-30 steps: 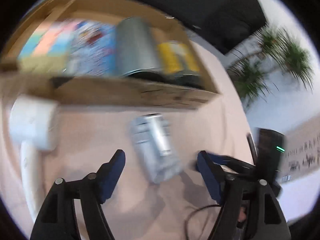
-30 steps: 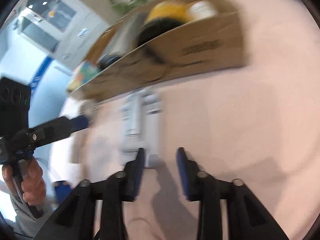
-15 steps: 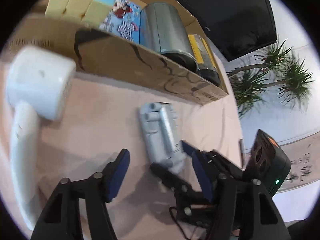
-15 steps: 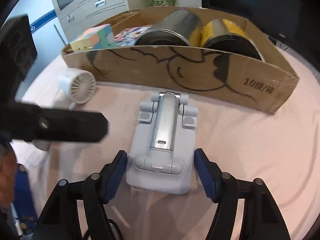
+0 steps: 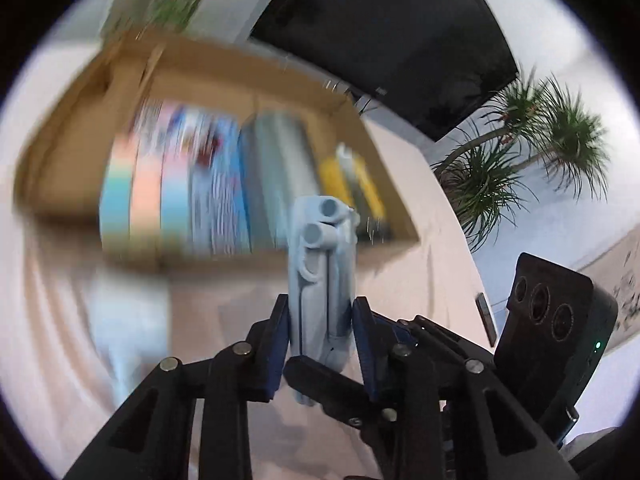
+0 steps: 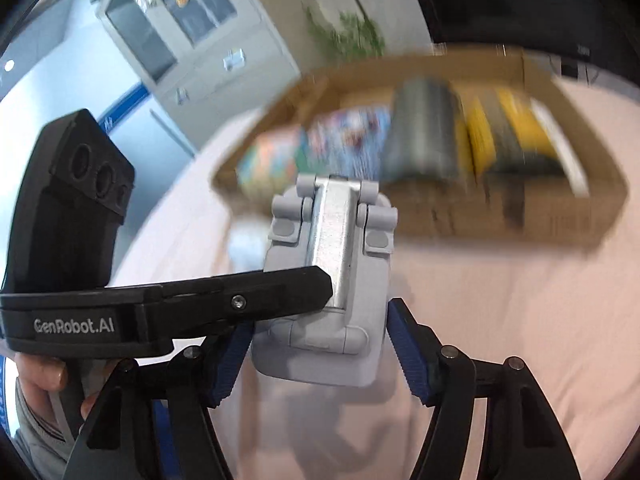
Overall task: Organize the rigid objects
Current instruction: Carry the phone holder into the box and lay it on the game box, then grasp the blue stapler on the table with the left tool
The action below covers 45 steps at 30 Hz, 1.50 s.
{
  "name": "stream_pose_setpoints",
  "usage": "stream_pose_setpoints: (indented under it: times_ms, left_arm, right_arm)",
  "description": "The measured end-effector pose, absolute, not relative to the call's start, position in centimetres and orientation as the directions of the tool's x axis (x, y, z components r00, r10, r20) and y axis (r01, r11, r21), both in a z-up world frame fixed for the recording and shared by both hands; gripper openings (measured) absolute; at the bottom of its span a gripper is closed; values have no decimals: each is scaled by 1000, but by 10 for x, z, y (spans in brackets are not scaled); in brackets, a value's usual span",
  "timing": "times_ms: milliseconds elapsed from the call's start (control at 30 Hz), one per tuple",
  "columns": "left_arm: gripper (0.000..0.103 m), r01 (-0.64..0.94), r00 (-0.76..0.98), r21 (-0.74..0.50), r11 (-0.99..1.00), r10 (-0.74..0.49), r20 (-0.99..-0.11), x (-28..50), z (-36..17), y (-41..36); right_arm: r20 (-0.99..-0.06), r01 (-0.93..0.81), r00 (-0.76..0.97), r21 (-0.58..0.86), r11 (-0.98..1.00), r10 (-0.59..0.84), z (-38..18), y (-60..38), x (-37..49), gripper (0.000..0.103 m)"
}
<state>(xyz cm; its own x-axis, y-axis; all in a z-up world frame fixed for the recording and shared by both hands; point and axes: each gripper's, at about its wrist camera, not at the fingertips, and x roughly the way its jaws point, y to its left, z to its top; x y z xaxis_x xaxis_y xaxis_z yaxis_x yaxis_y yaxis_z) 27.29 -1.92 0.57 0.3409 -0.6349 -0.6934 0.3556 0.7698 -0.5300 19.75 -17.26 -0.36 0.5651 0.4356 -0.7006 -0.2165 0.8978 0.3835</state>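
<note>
A grey folding stand (image 5: 320, 276) with a metal arm is held in the air in front of the cardboard box (image 5: 72, 120). My left gripper (image 5: 320, 332) is shut on its thin edges. My right gripper (image 6: 320, 344) is shut on its wide sides, and the stand (image 6: 332, 264) fills the gap between its blue pads. A left finger (image 6: 240, 300) crosses in front of the stand in the right wrist view. The box (image 6: 500, 220) holds pastel blocks, a picture box, a grey can and a yellow can, all blurred.
A white hand-held fan (image 5: 124, 312) lies blurred on the pink cloth (image 6: 520, 320) left of the stand. A black monitor (image 5: 400, 32) stands behind the box, with a potted palm (image 5: 540, 152) to the right. Grey cabinets (image 6: 168, 32) stand at the far left.
Both grippers have closed on the grey stand and lifted it off the cloth. The stand has turned on edge in the left wrist view and moved towards the box.
</note>
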Motion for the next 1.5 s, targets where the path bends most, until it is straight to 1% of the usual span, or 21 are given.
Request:
stream_pose_setpoints:
  times_ms: [67, 200, 333, 367, 433, 467, 500, 533, 667, 700, 733, 800, 867, 933, 967, 1000, 1033, 1200, 1400, 1467, 1500]
  left_arm:
    - [29, 354, 327, -523, 775, -627, -707, 305, 13, -18]
    - [30, 356, 305, -514, 781, -617, -726, 345, 11, -18]
    - [30, 348, 286, -505, 790, -602, -745, 362, 4, -13]
    - [31, 327, 305, -470, 820, -562, -769, 363, 5, -11]
    - [43, 317, 331, -451, 835, -542, -772, 361, 9, 2]
    - [47, 318, 361, -461, 828, -556, -749, 355, 17, 11]
    - [53, 319, 395, -465, 826, -562, -727, 351, 23, 19]
    - [57, 321, 419, -460, 828, -560, -714, 348, 28, 24]
    - [58, 322, 536, -372, 871, -491, -687, 315, 48, 51]
    - [58, 315, 545, -364, 877, -481, -686, 311, 49, 54]
    - [58, 303, 559, -351, 886, -463, -688, 305, 49, 59]
    - [58, 283, 592, -311, 907, -421, -687, 291, 48, 69]
    - [58, 265, 607, -308, 914, -406, -683, 283, 46, 75]
    - [58, 241, 601, -331, 912, -408, -687, 271, 39, 86]
    - [58, 231, 602, -334, 914, -404, -689, 268, 36, 90]
    - [58, 214, 604, -332, 919, -391, -695, 260, 33, 96]
    - [58, 205, 606, -326, 923, -382, -698, 255, 31, 99]
    - [58, 173, 614, -336, 926, -368, -698, 223, 25, 114]
    - [59, 106, 637, -325, 940, -315, -703, 173, 31, 137]
    - [69, 76, 635, -325, 943, -297, -713, 161, 31, 146]
    - [76, 51, 630, -325, 944, -283, -723, 151, 30, 151]
  right_arm:
    - [-688, -207, 589, 379, 902, 424, 8, -170, 223, 65]
    - [-709, -168, 567, 400, 901, 420, 12, -166, 271, 65]
    - [-735, -141, 539, 402, 905, 411, 7, -161, 297, 65]
    - [-745, -136, 533, 394, 909, 403, 6, -159, 301, 65]
    - [-754, -142, 537, 361, 922, 378, 7, -156, 304, 67]
    - [-753, -149, 541, 353, 924, 374, 7, -155, 302, 69]
    - [-754, -158, 538, 349, 924, 377, 6, -155, 299, 75]
    - [-755, -164, 535, 348, 923, 379, 6, -155, 297, 77]
    - [-754, -188, 557, 295, 937, 349, 10, -163, 281, 77]
    - [-753, -195, 564, 276, 941, 338, 12, -164, 280, 74]
    - [-752, -203, 573, 255, 945, 326, 14, -161, 283, 65]
    - [-756, -218, 578, 219, 951, 307, 18, -154, 291, 52]
    - [-767, -248, 577, 165, 955, 282, 16, -142, 309, 45]
    - [-792, -250, 556, 128, 960, 250, 8, -135, 326, 26]
    - [-813, -243, 534, 118, 963, 234, 0, -133, 337, 23]
    - [-829, -231, 513, 119, 966, 225, -8, -133, 344, 14]
    - [-839, -225, 495, 130, 966, 228, -15, -135, 347, 8]
    - [-833, -217, 495, 157, 963, 247, -20, -139, 334, 7]
    - [-845, -206, 467, 182, 961, 260, -20, -140, 317, 7]
    - [-836, -213, 468, 207, 955, 286, -14, -143, 309, 7]
    - [-820, -218, 499, 194, 957, 280, -7, -144, 300, 8]
